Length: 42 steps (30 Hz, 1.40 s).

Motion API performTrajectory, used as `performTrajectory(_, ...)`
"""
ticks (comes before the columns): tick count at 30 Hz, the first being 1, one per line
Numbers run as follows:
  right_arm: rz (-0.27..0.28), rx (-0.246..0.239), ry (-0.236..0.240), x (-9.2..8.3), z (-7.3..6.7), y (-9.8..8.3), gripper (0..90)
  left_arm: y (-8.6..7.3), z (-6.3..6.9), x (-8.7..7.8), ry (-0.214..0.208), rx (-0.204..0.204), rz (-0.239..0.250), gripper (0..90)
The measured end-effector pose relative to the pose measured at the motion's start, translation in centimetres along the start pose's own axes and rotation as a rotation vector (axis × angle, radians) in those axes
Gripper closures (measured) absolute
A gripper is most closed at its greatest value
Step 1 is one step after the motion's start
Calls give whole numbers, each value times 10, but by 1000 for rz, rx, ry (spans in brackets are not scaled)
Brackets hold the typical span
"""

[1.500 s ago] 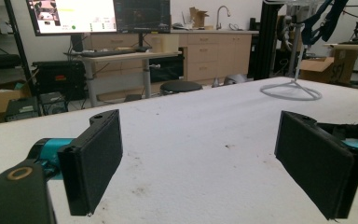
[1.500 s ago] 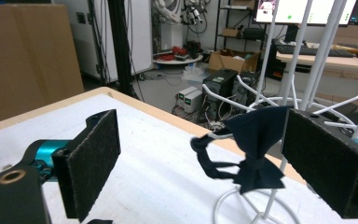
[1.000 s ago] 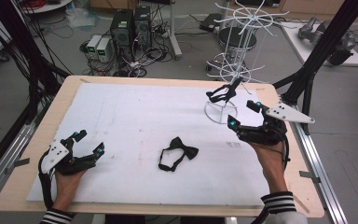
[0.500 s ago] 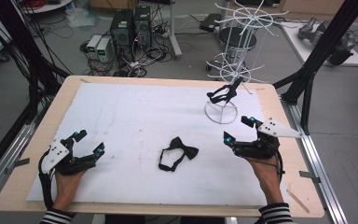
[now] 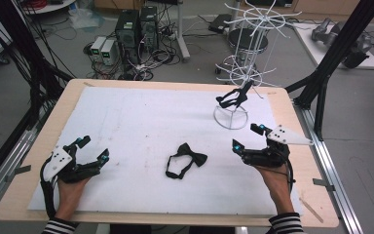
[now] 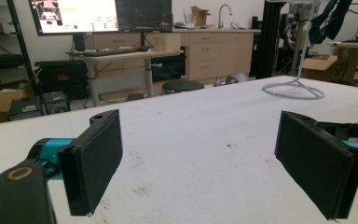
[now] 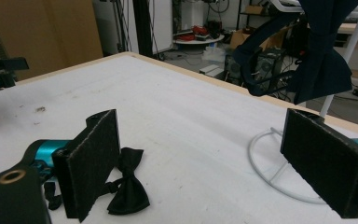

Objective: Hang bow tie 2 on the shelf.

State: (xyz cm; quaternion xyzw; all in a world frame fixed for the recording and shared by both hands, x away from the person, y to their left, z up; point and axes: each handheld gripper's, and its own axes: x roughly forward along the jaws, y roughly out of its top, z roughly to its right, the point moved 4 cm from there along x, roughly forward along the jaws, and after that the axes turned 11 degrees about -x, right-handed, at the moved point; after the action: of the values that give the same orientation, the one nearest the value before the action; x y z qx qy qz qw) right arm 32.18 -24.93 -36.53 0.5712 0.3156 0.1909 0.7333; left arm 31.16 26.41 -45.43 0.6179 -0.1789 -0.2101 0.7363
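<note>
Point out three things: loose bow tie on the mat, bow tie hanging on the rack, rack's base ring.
loose bow tie (image 5: 194, 156), high view, on the knot between its wings.
hanging bow tie (image 5: 233, 98), high view, on its dark body under the lower spokes.
rack base ring (image 5: 217, 119), high view, on the ring's white wire.
</note>
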Motion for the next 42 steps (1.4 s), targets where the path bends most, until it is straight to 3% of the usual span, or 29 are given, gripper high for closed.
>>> performTrajectory(9, -8, 0, 3, 1, 2, -1, 112, 0, 0, 0, 1, -1, 1, 155)
performTrajectory(19, -35, -8, 37, 9, 3, 2, 112, 0, 1, 0, -4, 4, 2, 154)
performTrajectory(42, -180, -80, 147, 45, -14, 13, 113, 0, -1, -1, -1, -8, 7, 154)
